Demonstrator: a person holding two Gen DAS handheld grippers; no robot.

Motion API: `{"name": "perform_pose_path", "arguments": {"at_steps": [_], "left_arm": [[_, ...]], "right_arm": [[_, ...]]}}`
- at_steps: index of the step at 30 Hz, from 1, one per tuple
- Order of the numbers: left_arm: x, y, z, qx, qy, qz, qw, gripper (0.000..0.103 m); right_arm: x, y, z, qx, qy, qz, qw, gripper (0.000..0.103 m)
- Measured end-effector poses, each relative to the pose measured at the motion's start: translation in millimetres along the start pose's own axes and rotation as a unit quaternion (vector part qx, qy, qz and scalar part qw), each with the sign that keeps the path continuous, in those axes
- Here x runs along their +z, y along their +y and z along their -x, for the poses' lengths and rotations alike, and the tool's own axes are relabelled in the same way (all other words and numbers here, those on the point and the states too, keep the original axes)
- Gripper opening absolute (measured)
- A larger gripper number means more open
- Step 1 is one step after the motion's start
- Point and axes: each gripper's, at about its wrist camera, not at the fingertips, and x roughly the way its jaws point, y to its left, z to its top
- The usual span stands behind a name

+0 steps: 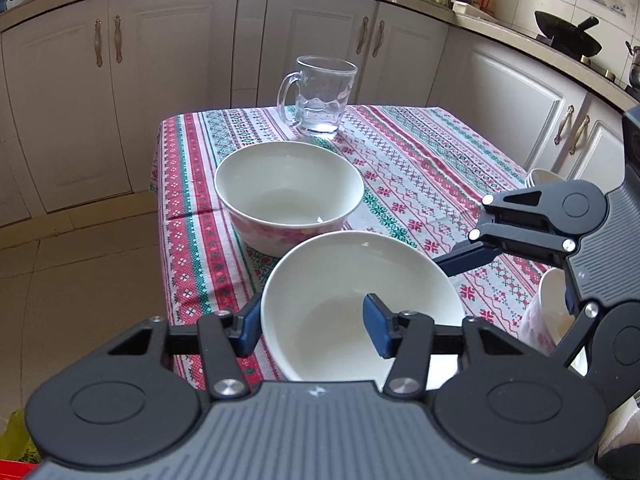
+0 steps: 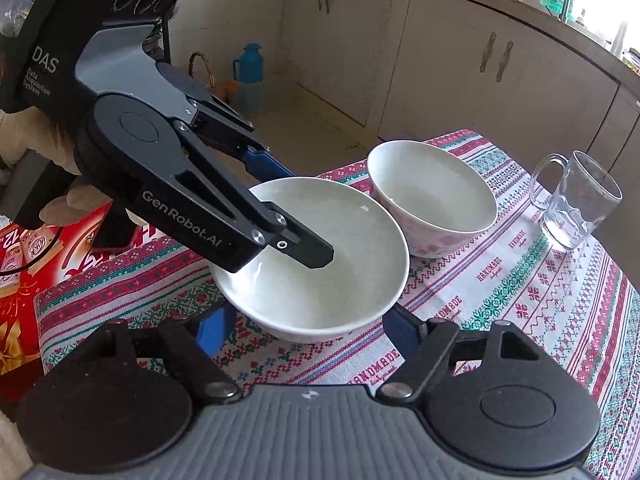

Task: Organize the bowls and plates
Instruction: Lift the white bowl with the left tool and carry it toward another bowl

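Observation:
A plain white bowl (image 1: 352, 304) (image 2: 320, 272) sits at the near edge of the patterned tablecloth (image 1: 420, 160). My left gripper (image 1: 312, 320) (image 2: 296, 208) is shut across its wall, one pad outside the rim and the other inside the bowl. My right gripper (image 2: 306, 324) stands open around the same bowl, a blue pad low at each side under the rim; whether they touch is unclear. In the left wrist view one right finger (image 1: 460, 260) meets the bowl's right rim. A second bowl (image 1: 288, 196) (image 2: 432, 204), pink-flowered outside, stands just beyond.
A glass mug (image 1: 320, 96) (image 2: 572, 204) stands near the table's far edge. More bowls (image 1: 540, 178) and a pink-patterned one (image 1: 548, 312) are at the right. A red carton (image 2: 24, 280) lies beside the table. Cabinets (image 1: 160, 80) ring the room, and a blue flask (image 2: 250, 76) is on the floor.

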Motion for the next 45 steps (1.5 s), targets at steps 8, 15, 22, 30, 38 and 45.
{"name": "perform_pose_path", "arguments": {"at_steps": [8, 15, 22, 30, 38, 45], "left_arm": [[0, 1, 0, 0.002, 0.003, -0.002, 1.0000, 0.047], [0, -4, 3, 0.000, 0.002, -0.007, 1.0000, 0.047], [2, -15, 12, -0.003, -0.004, -0.018, 0.9998, 0.047], [5, -36, 23, -0.009, -0.010, -0.029, 0.9995, 0.047], [10, -66, 33, -0.019, -0.018, -0.051, 0.9983, 0.047], [14, -95, 38, -0.029, -0.025, -0.072, 0.9967, 0.047]], "right_arm": [[0, 0, 0, -0.001, -0.001, 0.000, 1.000, 0.084], [-2, 0, 2, 0.001, 0.000, -0.004, 1.000, 0.084], [-7, 1, 14, -0.002, -0.003, -0.009, 1.000, 0.084], [-13, 1, 37, -0.005, -0.010, -0.012, 1.000, 0.084], [-28, 5, 67, -0.018, -0.016, -0.018, 1.000, 0.084], [-45, 4, 95, -0.031, -0.024, -0.029, 0.999, 0.084]]}}
